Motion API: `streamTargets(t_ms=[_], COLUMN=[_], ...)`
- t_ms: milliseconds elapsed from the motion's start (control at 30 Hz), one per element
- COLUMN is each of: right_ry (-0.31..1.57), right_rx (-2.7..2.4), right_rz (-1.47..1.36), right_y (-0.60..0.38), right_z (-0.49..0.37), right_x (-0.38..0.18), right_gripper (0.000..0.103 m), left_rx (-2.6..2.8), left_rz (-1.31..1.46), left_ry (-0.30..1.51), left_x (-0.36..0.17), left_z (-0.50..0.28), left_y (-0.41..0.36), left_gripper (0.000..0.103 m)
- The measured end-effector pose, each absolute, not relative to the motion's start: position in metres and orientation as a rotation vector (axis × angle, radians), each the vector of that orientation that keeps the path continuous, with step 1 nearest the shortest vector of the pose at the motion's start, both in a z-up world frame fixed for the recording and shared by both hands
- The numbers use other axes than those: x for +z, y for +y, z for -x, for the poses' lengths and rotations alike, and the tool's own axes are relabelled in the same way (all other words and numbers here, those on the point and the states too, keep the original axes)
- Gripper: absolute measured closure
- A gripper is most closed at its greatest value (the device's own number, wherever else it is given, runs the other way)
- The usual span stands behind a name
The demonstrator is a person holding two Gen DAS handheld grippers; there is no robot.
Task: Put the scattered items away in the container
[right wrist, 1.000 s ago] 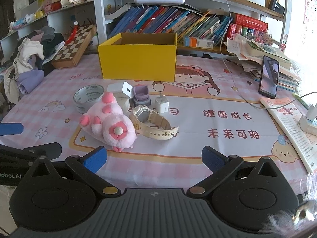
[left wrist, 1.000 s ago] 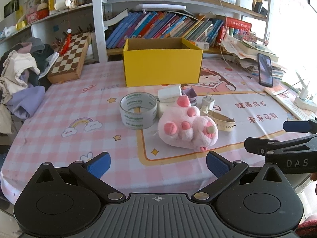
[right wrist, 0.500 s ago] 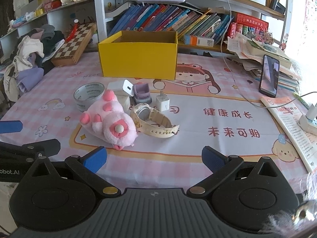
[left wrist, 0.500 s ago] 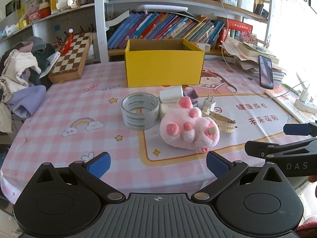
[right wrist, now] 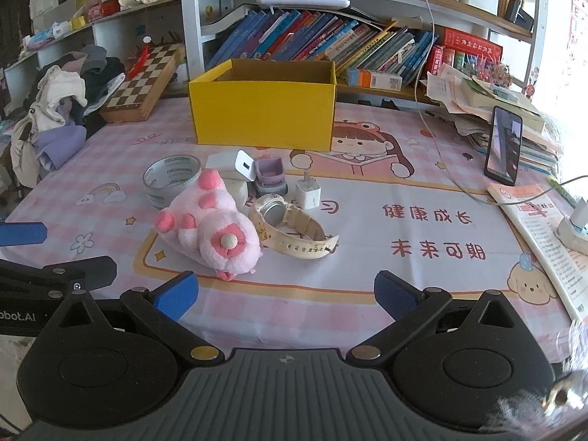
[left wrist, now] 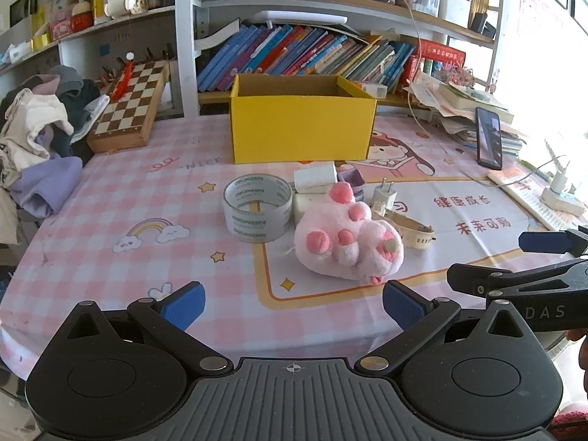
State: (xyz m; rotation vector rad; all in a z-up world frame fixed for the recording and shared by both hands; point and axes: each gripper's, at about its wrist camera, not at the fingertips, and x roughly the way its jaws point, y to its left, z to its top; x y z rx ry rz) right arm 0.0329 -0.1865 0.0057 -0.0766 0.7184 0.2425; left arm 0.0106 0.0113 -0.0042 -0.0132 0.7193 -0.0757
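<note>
Holding both grippers wide and empty, you face the fluffy pink plush toy (left wrist: 347, 240) ahead of your left gripper (left wrist: 293, 303), left of your right gripper (right wrist: 286, 294) (left nearer), before the open yellow cardboard box (left wrist: 299, 130).

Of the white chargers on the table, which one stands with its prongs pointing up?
The small white charger beside the watch: its two prongs point up. The bigger white adapter near the tape roll lies flat.
</note>
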Motion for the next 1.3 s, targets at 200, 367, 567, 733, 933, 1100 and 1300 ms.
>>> streamTargets(t_ms=[200, 367, 567, 733, 933, 1100, 1300], right_ry=[0.72, 0.723, 0.719, 0.713, 0.706, 0.704, 0.707], right_rx=[0.248, 0.251, 0.252, 0.257, 0.263, 0.265, 0.262], right_rz=[0.079, 0.076, 0.075, 0.076, 0.077, 0.075, 0.074], right_y=[-0.1844, -0.186, -0.1868, -0.1848, -0.181, -0.1784, -0.1779], right_z=[-0.0333, -0.033, -0.0329, -0.0324, -0.0321, -0.0325, -0.0326], right_x=[0.0053, 0.0067, 0.0076, 0.0082, 0.0087, 0.009, 0.0084], right_gripper=[0.0, 0.0, 0.0, 0.0, 0.0, 0.001, 0.001], left_rx=[-0.072, -0.069, -0.07, -0.075, -0.071, -0.062, -0.077], left_rz=[0.008, 0.009, 0.011, 0.017, 0.013, 0.007, -0.004], left_ry=[0.718, 0.717, 0.711, 0.705, 0.692, 0.689, 0.687], left_x=[-0.0041, -0.004, -0.003, -0.0026, -0.0006, 0.0003, 0.0005], left_z=[-0.0092, -0.0089, -0.0086, -0.0078, -0.0054, -0.0044, -0.0033], left_y=[0.0124, 0.0134, 0.014, 0.016, 0.0188, 0.0198, 0.0171], left_gripper=[0.0, 0.0, 0.0, 0.0, 0.0, 0.0, 0.0])
